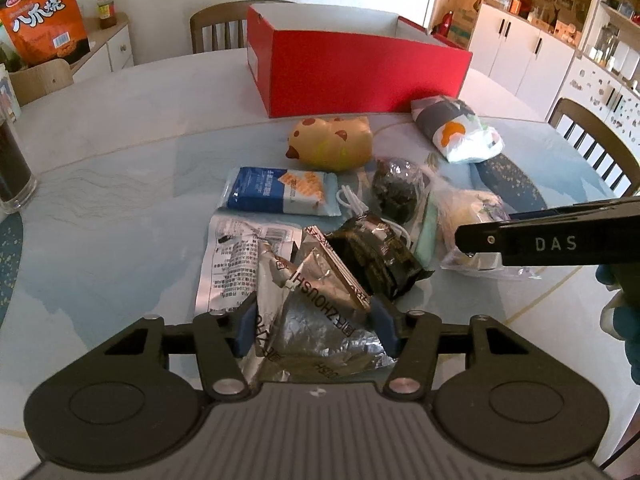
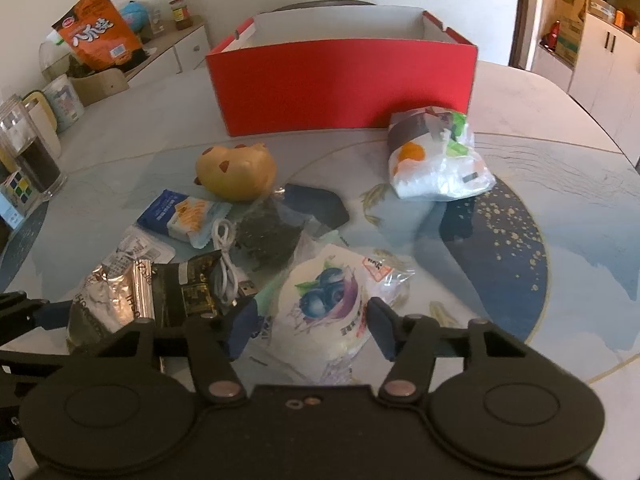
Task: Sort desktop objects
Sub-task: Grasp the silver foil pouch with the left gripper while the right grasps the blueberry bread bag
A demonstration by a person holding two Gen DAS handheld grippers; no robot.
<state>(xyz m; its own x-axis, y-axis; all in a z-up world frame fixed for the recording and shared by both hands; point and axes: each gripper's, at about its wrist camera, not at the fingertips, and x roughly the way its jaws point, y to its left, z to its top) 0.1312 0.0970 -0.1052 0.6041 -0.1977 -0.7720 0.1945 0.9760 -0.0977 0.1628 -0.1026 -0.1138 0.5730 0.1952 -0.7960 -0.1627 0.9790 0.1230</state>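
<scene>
Both grippers settle on snack packs, with the red box [image 1: 360, 68] waiting at the back of the table [image 1: 120, 128].

The left gripper [image 1: 316, 320] clamps the foil pack [image 1: 320, 320]; lift straight so the neighbours stay put. The right gripper [image 2: 310, 326] straddles the blueberry pack [image 2: 320, 304], and I cannot tell whether its pads press yet. Only the right view shows the blueberry print and the cable [image 2: 226, 268] plug; the left view shows the right gripper from the side.

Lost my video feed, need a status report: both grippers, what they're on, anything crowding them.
Left gripper shut on silver foil packet. Right gripper astride blueberry pastry pack, grip unconfirmed. White USB cable alongside. Red box beyond.
</scene>
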